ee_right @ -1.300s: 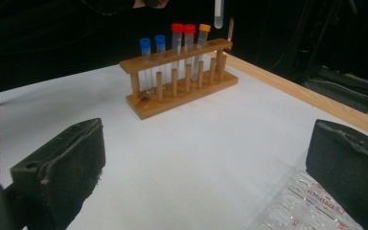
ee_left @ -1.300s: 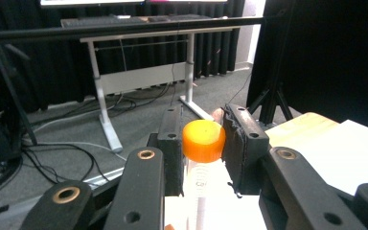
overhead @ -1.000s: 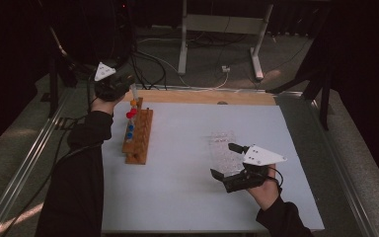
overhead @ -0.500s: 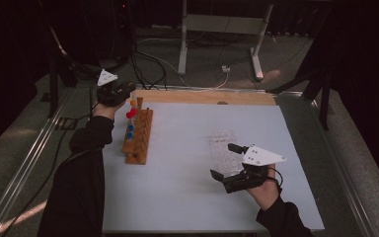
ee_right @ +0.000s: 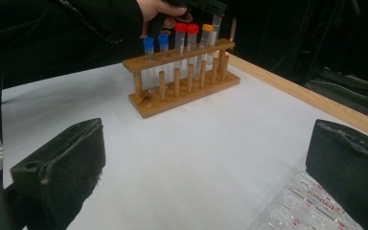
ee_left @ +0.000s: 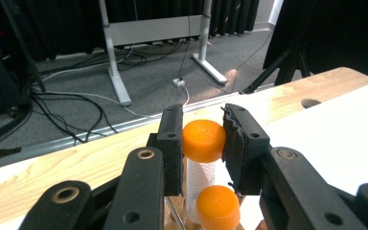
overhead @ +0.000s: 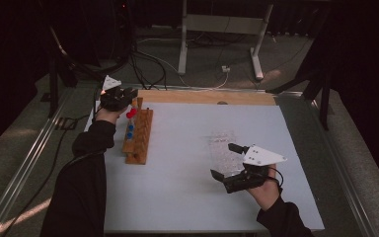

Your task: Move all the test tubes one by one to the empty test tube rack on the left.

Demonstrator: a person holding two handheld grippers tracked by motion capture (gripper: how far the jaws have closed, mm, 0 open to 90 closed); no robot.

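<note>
From above, the left gripper (overhead: 123, 96) sits at the far left of the table (overhead: 187, 197), right over the far end of the wooden rack (overhead: 139, 136). The right gripper (overhead: 229, 163) waits well apart at the near right, beside a clear plastic tray (overhead: 222, 148). The left hand is plainly the nearer one to the rack.

Looking along the left gripper, its jaws are pinching the orange cap of a tube (ee_left: 202, 141), one pad (ee_left: 172, 143) on each side. The tube stands upright, long axis straight up and down, and a second orange-capped tube (ee_left: 217, 206) sits just below and nearer the camera, already in the rack. I'd judge the held tube is going down into the end hole, so the move turns on keeping it plumb above that hole.

Looking along the right gripper, its jaws are spread wide with nothing between them. Far across the table the rack (ee_right: 182, 91) holds two blue-capped tubes (ee_right: 148, 45), two red-capped ones (ee_right: 180, 28) and one orange-capped (ee_right: 207, 28), with a sixth tube beyond under the hand: six in all, one rack, one tray.
</note>
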